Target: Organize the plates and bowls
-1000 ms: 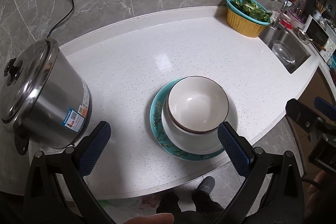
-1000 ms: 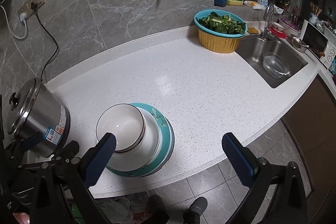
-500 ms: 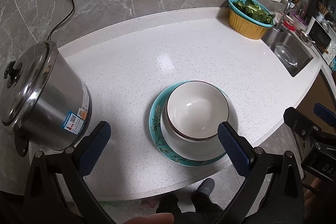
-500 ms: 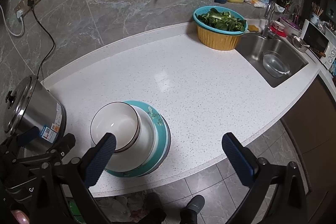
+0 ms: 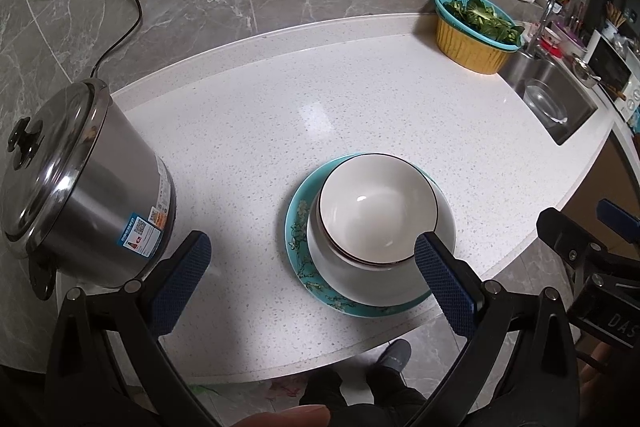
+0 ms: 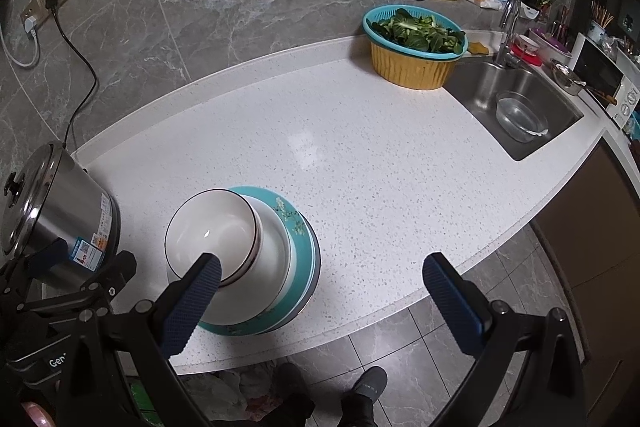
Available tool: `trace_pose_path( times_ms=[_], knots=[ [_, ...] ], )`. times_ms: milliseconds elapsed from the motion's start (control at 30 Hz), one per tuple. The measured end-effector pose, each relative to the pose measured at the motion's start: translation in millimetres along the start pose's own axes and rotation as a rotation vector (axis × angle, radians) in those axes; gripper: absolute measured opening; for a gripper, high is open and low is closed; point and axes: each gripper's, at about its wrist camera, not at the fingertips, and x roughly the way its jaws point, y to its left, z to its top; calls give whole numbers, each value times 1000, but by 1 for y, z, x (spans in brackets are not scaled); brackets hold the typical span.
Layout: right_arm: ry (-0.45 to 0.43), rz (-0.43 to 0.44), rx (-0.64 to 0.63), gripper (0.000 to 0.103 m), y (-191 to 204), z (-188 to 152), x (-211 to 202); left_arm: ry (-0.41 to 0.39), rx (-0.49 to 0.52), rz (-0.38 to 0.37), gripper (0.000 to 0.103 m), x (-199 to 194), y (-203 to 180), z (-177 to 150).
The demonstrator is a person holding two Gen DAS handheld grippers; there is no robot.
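A white bowl with a dark rim (image 5: 376, 207) (image 6: 210, 227) is nested in a larger white bowl (image 5: 360, 283) (image 6: 264, 267), and both stand on a teal flowered plate (image 5: 298, 223) (image 6: 296, 223) near the counter's front edge. In the right wrist view further plate rims show under the teal one. My left gripper (image 5: 310, 267) hangs open above the front edge, its right finger in front of the bowls, holding nothing. My right gripper (image 6: 320, 287) is open too, to the right of the stack, its left finger overlapping the bowls in view.
A steel pot with a lid (image 5: 76, 183) (image 6: 48, 211) stands left of the stack, its cord running to a wall socket (image 6: 46, 3). A yellow basket of greens (image 5: 474, 31) (image 6: 414, 49) sits far right beside the sink (image 6: 520, 107). White countertop (image 5: 320, 95) stretches between.
Both grippers have drawn back and upward a little, so the stack sits lower and further from the fingers. The bowls and plate have not moved.
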Motion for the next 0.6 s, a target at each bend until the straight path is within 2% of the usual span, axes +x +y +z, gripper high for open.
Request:
trace_pose_path(
  times_ms=[600],
  knots=[
    [7, 1, -8, 103, 0, 0, 3, 2, -2, 2, 103, -1, -1, -3]
  ],
)
